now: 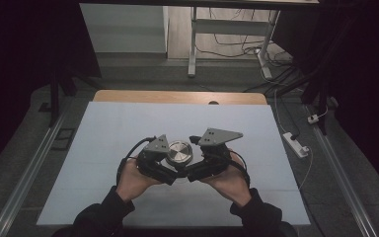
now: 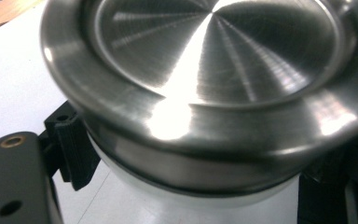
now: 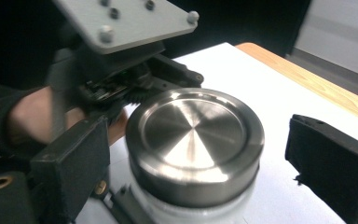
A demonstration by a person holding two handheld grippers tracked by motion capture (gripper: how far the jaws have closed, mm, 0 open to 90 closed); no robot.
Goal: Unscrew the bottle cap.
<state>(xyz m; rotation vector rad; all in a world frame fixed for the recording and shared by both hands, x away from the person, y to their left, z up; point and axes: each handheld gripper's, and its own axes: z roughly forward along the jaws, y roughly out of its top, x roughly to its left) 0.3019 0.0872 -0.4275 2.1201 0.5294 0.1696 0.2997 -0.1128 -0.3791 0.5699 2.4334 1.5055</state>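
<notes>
Fingers [image 2: 74, 149] of the left gripper [image 1: 164, 160] pinch a white jar [image 3: 191, 207] below its steel lid [image 3: 195, 135], steadying it over the table [image 1: 103, 148], while the right gripper [image 1: 201, 160] straddles the lid with jaws spread, seemingly readying a twist.

A lab or recording studio: black curtains [image 1: 24, 59] hem in a tabletop [image 1: 128, 128] under a white sheet, metal floor rails [image 1: 29, 168] flank it, and loose cables [image 1: 237, 49] and a power strip [image 1: 296, 144] lie on grey carpet.
</notes>
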